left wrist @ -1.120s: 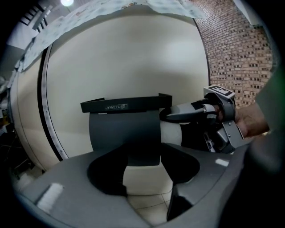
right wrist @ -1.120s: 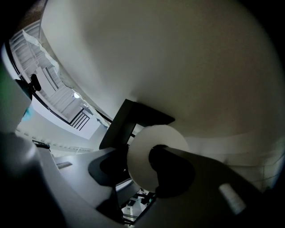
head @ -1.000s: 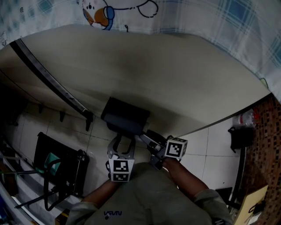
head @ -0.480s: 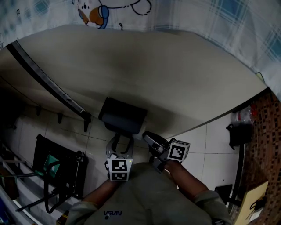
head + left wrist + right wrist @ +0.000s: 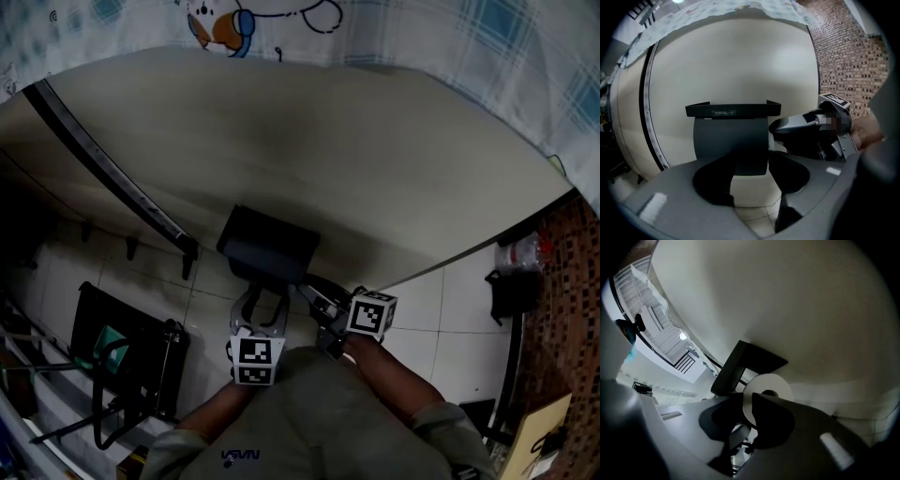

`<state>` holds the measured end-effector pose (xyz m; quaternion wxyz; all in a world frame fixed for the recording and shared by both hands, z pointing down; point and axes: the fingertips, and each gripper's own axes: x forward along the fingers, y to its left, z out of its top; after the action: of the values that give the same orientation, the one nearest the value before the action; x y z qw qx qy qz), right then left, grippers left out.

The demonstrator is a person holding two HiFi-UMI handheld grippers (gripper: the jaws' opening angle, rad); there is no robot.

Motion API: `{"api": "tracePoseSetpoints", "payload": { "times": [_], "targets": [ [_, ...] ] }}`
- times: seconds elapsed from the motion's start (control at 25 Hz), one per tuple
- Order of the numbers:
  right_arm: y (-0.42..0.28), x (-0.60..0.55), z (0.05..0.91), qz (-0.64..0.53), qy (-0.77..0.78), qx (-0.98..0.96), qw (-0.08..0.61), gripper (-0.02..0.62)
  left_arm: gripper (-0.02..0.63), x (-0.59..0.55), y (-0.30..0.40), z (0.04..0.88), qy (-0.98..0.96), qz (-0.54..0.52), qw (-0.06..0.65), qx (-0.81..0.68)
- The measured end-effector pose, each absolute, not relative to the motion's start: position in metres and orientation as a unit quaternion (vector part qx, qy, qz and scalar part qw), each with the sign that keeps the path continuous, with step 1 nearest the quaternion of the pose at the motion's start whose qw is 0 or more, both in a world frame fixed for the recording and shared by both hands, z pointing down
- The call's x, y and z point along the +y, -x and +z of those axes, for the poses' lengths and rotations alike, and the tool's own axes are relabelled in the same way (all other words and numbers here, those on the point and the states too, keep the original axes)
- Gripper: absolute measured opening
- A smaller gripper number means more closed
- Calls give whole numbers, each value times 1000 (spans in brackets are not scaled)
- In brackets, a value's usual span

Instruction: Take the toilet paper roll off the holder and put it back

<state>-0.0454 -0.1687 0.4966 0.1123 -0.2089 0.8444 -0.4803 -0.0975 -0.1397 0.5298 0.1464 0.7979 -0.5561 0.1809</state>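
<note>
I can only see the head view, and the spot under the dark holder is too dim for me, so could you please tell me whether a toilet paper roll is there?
Observer: Yes. The right gripper view shows a white toilet paper roll end-on, just below the holder.
Operator: Thank you. Does the right hand-held gripper have it?
Observer: Its jaws have just been closing, and the roll's rim sits pinched between them.
Operator: And the left hand-held gripper?
Observer: The left gripper view shows its jaws apart, with the holder's lower edge in line between them. I cannot tell whether they touch it.
</note>
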Motion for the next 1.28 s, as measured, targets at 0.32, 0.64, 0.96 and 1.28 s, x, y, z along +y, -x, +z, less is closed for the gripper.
{"api": "tracePoseSetpoints", "payload": {
  "times": [0.32,0.64,0.96,1.28],
  "targets": [
    [61,-177,505,-471,211,853,80,44,195,-137,98,523,-801,166,139,-559],
    [62,-175,501,-460,206,861,71,42,178,-136,107,517,-797,154,138,-568],
    [-2,-166,464,-317,313,895,-26,0,8,-136,127,468,-803,82,146,-571],
    [-38,-154,396,-125,490,862,-34,0,8,-135,110,416,-849,50,114,-514]
  ]
}}
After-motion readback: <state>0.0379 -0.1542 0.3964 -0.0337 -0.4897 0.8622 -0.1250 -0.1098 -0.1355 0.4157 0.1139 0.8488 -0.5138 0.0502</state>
